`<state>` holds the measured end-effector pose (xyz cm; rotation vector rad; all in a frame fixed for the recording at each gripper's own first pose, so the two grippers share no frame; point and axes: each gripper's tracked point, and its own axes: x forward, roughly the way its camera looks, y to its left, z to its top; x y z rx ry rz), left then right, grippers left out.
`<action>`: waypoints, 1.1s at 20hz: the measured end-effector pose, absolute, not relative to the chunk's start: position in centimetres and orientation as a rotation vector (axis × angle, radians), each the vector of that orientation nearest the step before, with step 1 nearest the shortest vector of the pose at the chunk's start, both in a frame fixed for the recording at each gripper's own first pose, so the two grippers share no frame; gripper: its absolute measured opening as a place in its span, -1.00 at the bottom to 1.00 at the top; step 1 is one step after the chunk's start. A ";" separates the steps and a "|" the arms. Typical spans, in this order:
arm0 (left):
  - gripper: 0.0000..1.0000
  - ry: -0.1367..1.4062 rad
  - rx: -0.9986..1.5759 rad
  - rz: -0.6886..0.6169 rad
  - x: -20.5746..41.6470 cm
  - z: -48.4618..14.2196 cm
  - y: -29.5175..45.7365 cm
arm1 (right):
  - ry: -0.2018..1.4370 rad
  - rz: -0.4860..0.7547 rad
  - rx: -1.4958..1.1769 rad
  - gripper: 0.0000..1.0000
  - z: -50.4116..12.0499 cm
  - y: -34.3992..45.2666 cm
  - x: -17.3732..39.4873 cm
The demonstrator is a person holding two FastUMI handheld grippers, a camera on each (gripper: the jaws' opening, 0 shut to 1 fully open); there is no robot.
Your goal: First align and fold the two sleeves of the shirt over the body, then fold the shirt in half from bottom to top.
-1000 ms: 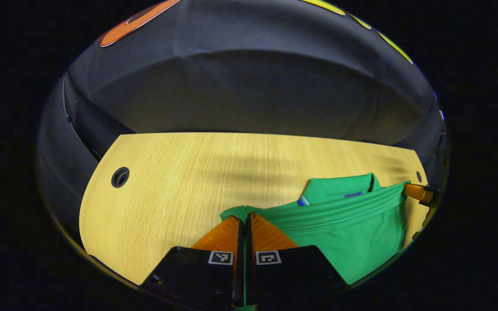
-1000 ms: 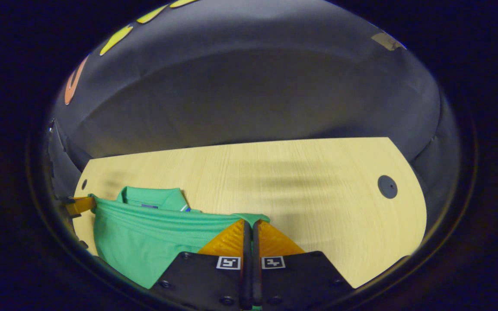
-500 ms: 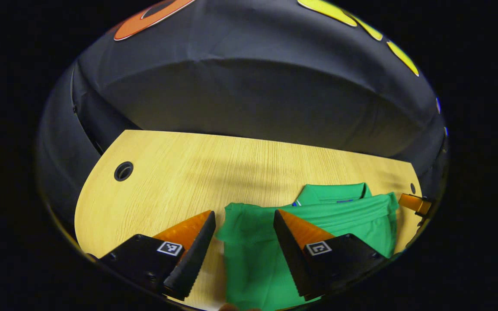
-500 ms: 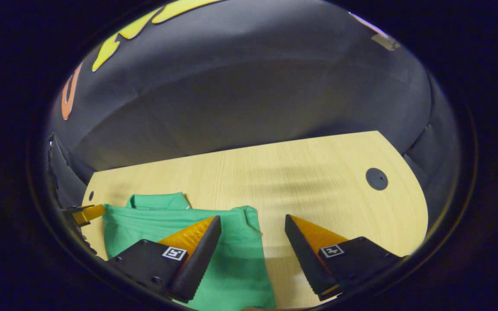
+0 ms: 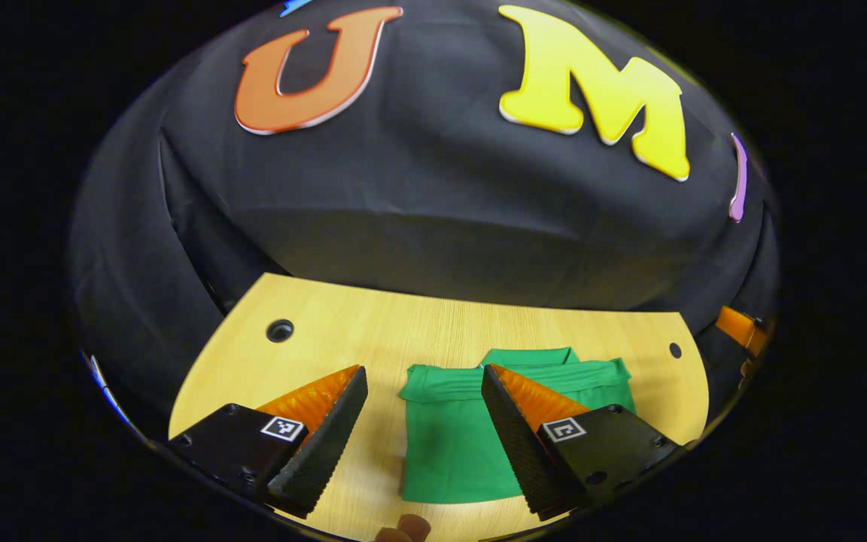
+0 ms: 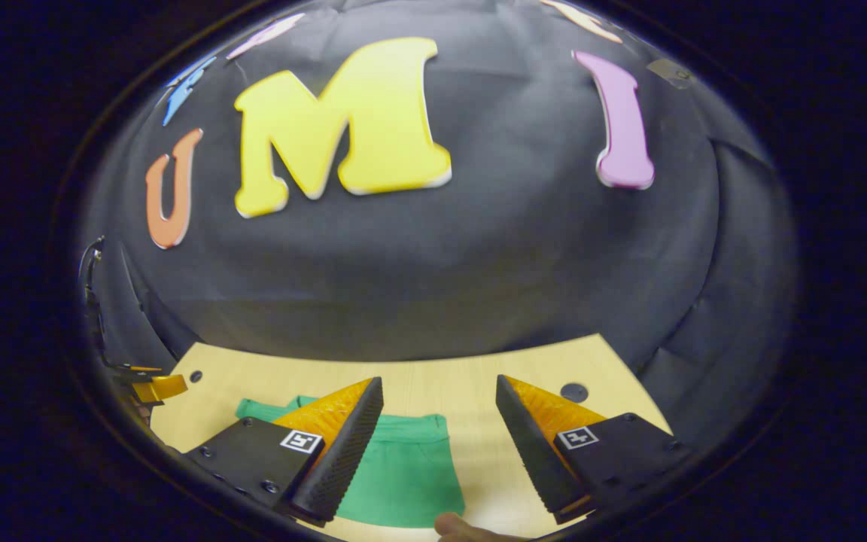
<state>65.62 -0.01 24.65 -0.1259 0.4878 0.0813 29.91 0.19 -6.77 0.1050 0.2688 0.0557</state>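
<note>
Shirt point(image 5: 471, 436) lies flat on the table point(image 5: 373, 339) as a compact folded block, collar at the far edge, so folding looks finished; left gripper point(image 5: 422, 410) and right gripper point(image 6: 439, 421) hang above it, jaws apart, empty.

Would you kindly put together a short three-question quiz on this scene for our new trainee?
1. True or false: the left tongs are shut on the folded green polo shirt.
2. What does the shirt lie on? A) pale wooden table B) metal tray C) floor
3. Fill in: the right tongs are ____.

Key: 1 false, both tongs are open and clear of the shirt; 2 A; 3 open.
</note>
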 end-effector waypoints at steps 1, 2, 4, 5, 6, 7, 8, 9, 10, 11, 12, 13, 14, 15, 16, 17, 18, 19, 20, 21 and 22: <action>0.97 0.444 -0.103 0.094 64.8 26.4 0.1 | 0.227 0.061 0.101 0.94 -4.6 0.1 28.3; 0.96 0.405 -0.073 0.104 63.7 28.4 0.8 | 0.184 0.059 0.102 0.94 -2.1 -0.2 26.2; 0.96 0.336 -0.025 0.114 61.3 32.5 1.3 | 0.129 0.058 0.097 0.93 1.3 -0.1 22.9; 0.96 0.296 -0.017 0.118 60.2 34.5 1.0 | 0.104 0.058 0.097 0.93 2.9 -0.2 21.3; 0.96 0.258 -0.012 0.115 59.5 36.3 0.4 | 0.085 0.065 0.097 0.93 4.2 -0.1 19.9; 0.96 0.217 -0.002 0.120 57.8 39.0 0.6 | 0.065 0.071 0.093 0.94 5.4 -0.1 18.2; 0.95 0.180 0.009 0.115 56.6 41.4 0.6 | 0.054 0.069 0.088 1.00 6.3 -0.3 16.9; 0.94 0.147 0.021 0.108 54.9 43.5 0.8 | 0.046 0.065 0.092 0.94 7.4 -0.7 15.4; 0.94 0.112 0.038 0.115 53.6 45.6 1.0 | 0.037 0.068 0.101 1.00 8.3 -0.7 14.2; 0.92 0.080 0.048 0.116 52.7 47.1 1.4 | 0.027 0.070 0.104 0.93 9.3 -0.8 12.8; 0.90 0.055 0.056 0.110 51.5 48.5 1.1 | 0.011 0.073 0.103 0.93 10.1 -0.9 11.7; 0.90 0.037 0.059 0.109 49.7 49.4 0.6 | -0.002 0.071 0.091 0.93 10.6 -1.0 10.6; 0.90 0.028 0.060 0.109 48.6 49.8 0.2 | -0.026 0.068 0.073 0.93 11.2 -1.2 9.4; 0.90 0.033 0.055 0.107 47.4 49.6 -0.3 | -0.049 0.059 0.051 0.82 11.7 -1.4 8.2; 0.90 0.042 0.045 0.106 46.5 49.0 -0.8 | -0.071 0.048 0.032 0.93 11.8 -1.6 7.1; 0.90 0.051 0.030 0.106 45.7 48.4 -1.3 | -0.089 0.037 0.023 0.82 12.0 -1.7 6.1; 0.90 0.058 0.013 0.103 44.7 47.9 -1.8 | -0.104 0.028 0.004 0.82 12.0 -1.6 5.0; 0.91 0.070 -0.012 0.097 43.7 47.4 -2.5 | -0.111 0.020 -0.022 0.82 11.9 -1.7 4.3; 0.91 0.074 -0.030 0.085 42.8 47.0 -3.2 | -0.106 0.025 -0.041 0.82 11.4 -1.2 3.5; 0.92 0.074 -0.036 0.084 42.0 46.7 -3.7 | -0.096 0.042 -0.051 0.82 10.9 -0.7 2.8; 0.92 0.066 -0.035 0.093 41.6 46.3 -3.8 | -0.079 0.055 -0.043 0.83 10.2 -0.3 2.3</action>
